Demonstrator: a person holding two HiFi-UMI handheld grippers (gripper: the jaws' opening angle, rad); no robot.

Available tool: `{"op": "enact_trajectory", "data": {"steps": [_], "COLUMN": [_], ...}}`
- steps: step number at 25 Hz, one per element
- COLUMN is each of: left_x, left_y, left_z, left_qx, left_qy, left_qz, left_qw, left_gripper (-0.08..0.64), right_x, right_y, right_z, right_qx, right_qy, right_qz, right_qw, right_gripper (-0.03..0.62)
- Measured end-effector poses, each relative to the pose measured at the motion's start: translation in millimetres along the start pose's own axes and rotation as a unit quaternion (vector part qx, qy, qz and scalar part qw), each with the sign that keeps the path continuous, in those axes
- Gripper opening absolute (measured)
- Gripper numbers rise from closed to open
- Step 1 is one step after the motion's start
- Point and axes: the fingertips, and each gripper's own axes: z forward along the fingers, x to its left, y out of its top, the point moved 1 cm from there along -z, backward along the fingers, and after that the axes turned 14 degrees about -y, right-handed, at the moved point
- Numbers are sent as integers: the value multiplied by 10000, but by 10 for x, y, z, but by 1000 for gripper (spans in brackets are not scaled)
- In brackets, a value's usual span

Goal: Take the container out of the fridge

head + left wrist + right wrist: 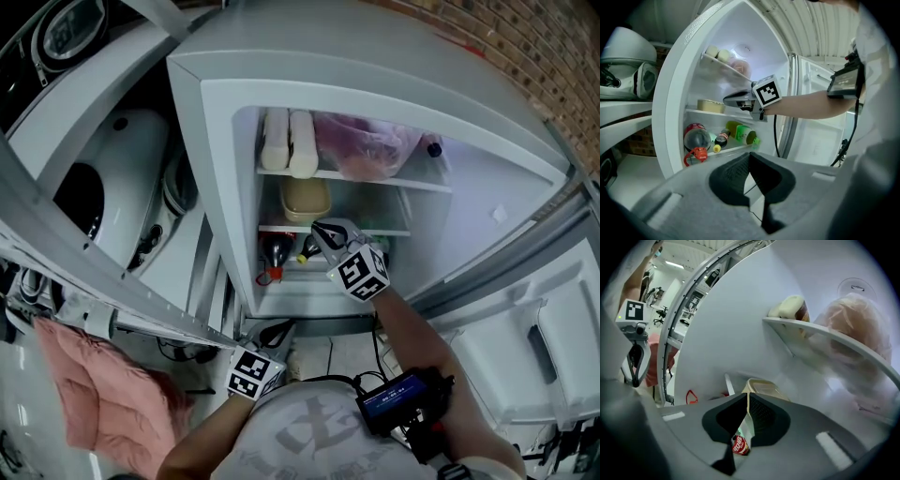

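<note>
The container [306, 199] is a shallow beige tub with a lid. It sits on the middle shelf of the open fridge [216, 141] and also shows in both gripper views [710, 106] [764, 389]. My right gripper [319, 228] reaches into the fridge just in front of the tub. Its jaws are shut with nothing between them, the tips [746, 397] a little short of the tub's near edge. My left gripper [274, 331] hangs low outside the fridge, below its bottom edge. It is shut and empty [750, 156].
On the bottom shelf lie a cola bottle [696, 137], a small dark bottle [722, 139] and a green bottle [743, 133]. The top shelf carries cream packs [289, 141] and a pink bag [366, 145]. The fridge door [525, 309] stands open at right. A pink cloth [94, 394] hangs at left.
</note>
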Motion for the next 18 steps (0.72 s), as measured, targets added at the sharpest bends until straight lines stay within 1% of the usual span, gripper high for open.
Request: {"op": "enact_trajectory", "data": {"steps": [1, 5, 10, 13, 14, 18], "left_x": [9, 63, 78, 99, 107, 136], "left_y": [2, 19, 34, 29, 27, 16], "left_z": [10, 39, 58, 49, 45, 41], "left_qx": [-10, -44, -40, -34, -33, -20], "left_qy": [6, 55, 75, 123, 138, 173], "left_qz": [-5, 23, 40, 65, 64, 79], "left_qw": [10000, 10000, 10000, 9999, 9999, 9998], "left_gripper": [3, 3, 3, 3, 3, 3], "right_x": [4, -7, -37, -35, -33, -37], "right_y": [12, 74, 65, 28, 16, -15], "right_z": [29, 133, 271, 363, 395, 502], "right_qx": [-9, -55, 41, 220, 289, 540], "right_qy": [5, 13, 134, 248, 288, 485], "right_qz": [-86, -394, -744, -960, -1021, -1114], "right_qw": [10000, 9992, 9971, 9948, 9939, 9911], "right_gripper": [28, 44, 92, 148, 176, 235]}}
